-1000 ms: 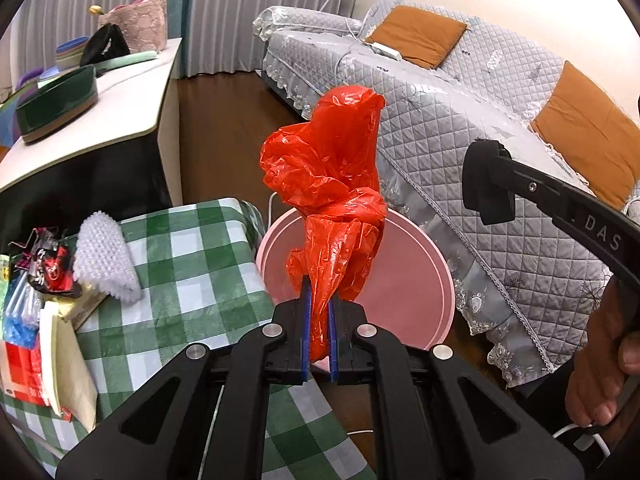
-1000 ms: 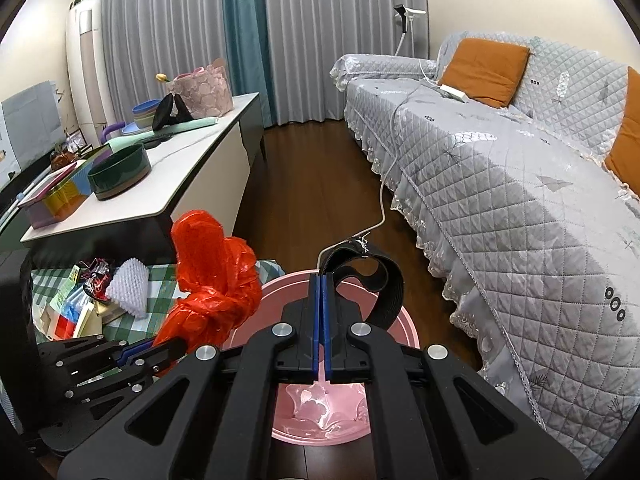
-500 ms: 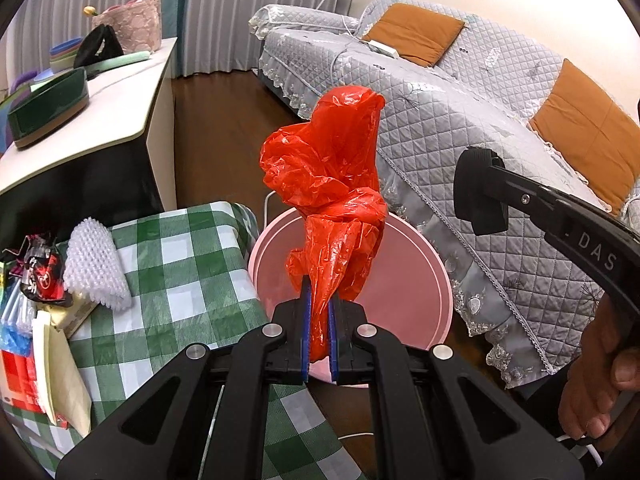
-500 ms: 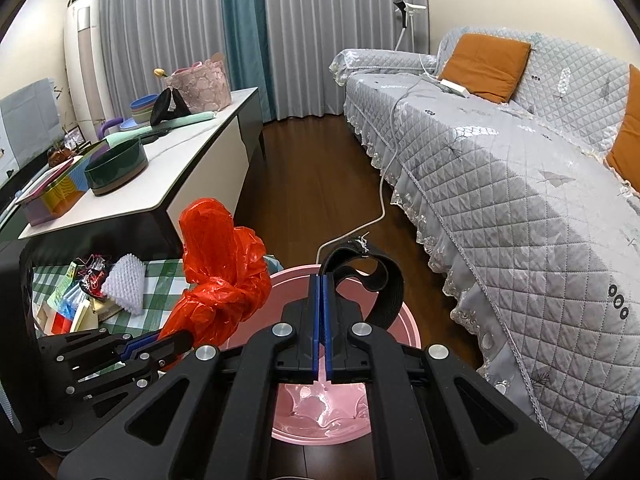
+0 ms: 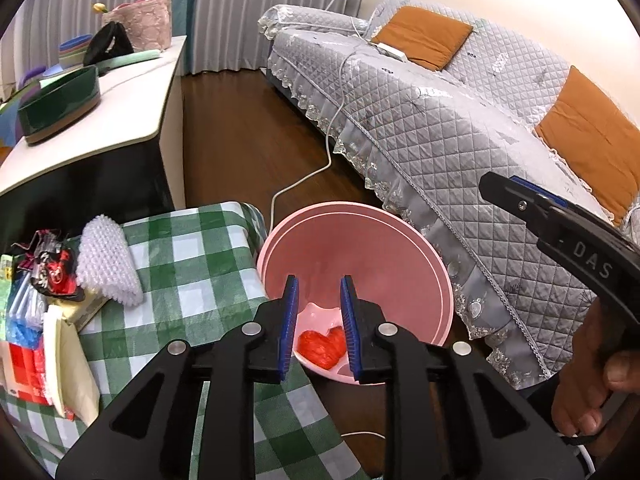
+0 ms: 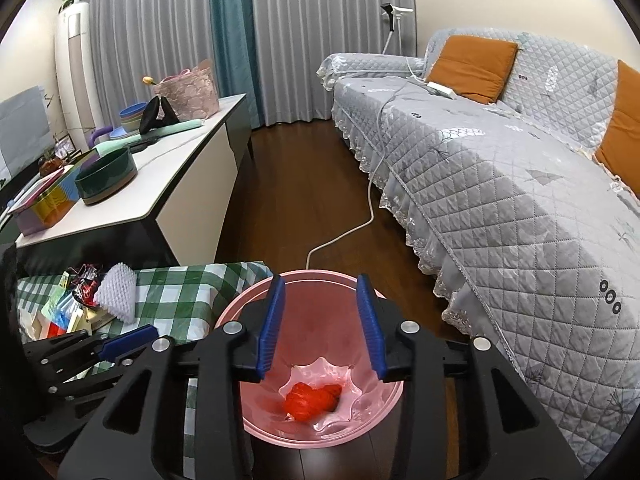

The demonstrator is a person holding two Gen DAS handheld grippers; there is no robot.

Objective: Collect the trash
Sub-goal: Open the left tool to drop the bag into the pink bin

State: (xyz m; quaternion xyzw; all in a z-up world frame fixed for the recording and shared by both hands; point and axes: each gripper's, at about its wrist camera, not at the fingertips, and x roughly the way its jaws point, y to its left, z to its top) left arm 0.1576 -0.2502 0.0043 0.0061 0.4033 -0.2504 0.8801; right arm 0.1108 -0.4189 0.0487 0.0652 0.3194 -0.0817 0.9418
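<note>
Since the earlier frames, the red bag (image 5: 322,346) has left the left tool (image 5: 318,320) and dropped into the pink bin (image 5: 432,264); both tools, shut before, now stand apart. We see the bag crumpled at the bottom of the bin, resting on its pale floor, clear of both tools. The left tool holds nothing; its blue pads (image 5: 289,320) are a moderate gap apart, over the near rim of the bin. The right tool (image 6: 322,322) also holds nothing, and its pads (image 6: 370,324) are set wide, directly above the bin opening. In the right wrist view, the bag (image 6: 312,398) lies between and below the two pads.

The bin stands on the floor, touching the edge of the desk with the green checked cloth (image 5: 192,256). On that desk, well apart from the bin, lie a white knobbly pad (image 5: 106,266) and a pile of packets (image 5: 36,312). A white cable (image 5: 320,168) runs across the floor behind the bin toward the grey sofa (image 5: 460,132).
</note>
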